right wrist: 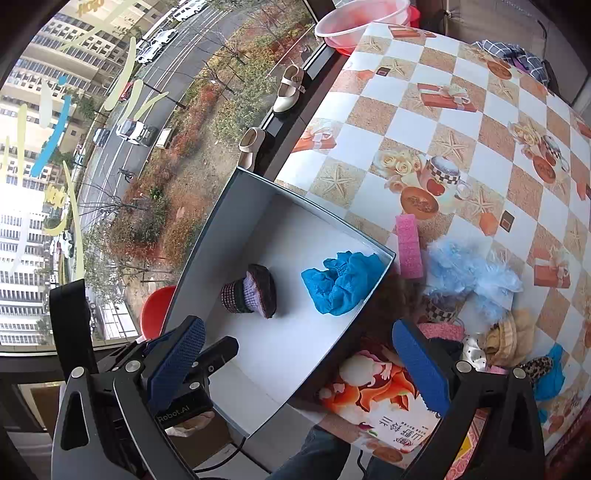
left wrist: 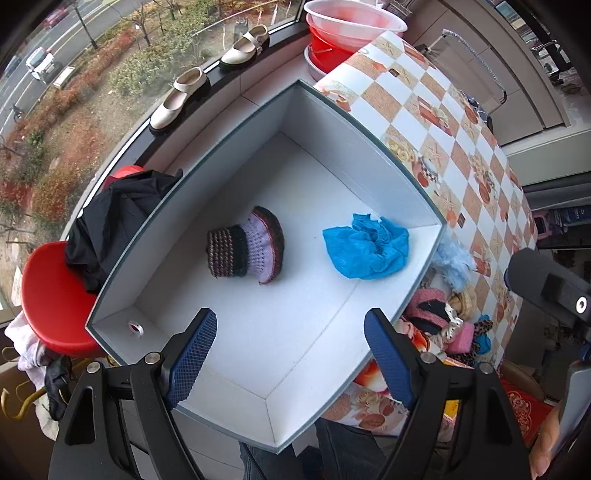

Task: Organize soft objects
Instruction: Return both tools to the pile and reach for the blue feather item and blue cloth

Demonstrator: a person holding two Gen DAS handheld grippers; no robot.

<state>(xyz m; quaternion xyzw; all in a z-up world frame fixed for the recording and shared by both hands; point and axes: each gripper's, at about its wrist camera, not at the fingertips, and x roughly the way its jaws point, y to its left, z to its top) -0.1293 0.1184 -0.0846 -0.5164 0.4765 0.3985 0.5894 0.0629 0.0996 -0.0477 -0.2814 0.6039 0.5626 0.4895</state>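
Note:
A grey-rimmed white box (left wrist: 229,173) (right wrist: 236,206) sits at the table's edge. Inside lie a purple-and-brown knitted bootie (left wrist: 247,251) (right wrist: 251,291) and a crumpled blue cloth (left wrist: 367,245) (right wrist: 341,280). My left gripper (left wrist: 290,356) hangs open above the box's near end, nothing between its blue pads. My right gripper (right wrist: 299,365) stands wide open over the box's near right corner, empty too. Beside the box on the table rests a pile of soft things (left wrist: 447,317) (right wrist: 491,332): a fluffy light-blue piece (right wrist: 476,269), a pink sponge (right wrist: 409,246), pink, tan and leopard-print bits.
A checkered tablecloth (right wrist: 461,122) covers the table. Cream shoes (left wrist: 207,85) stand on the window ledge. A red stool with dark cloth (left wrist: 110,221) is left of the box, red and white basins (left wrist: 347,29) behind it. A printed packet (right wrist: 380,391) lies at the table's front edge.

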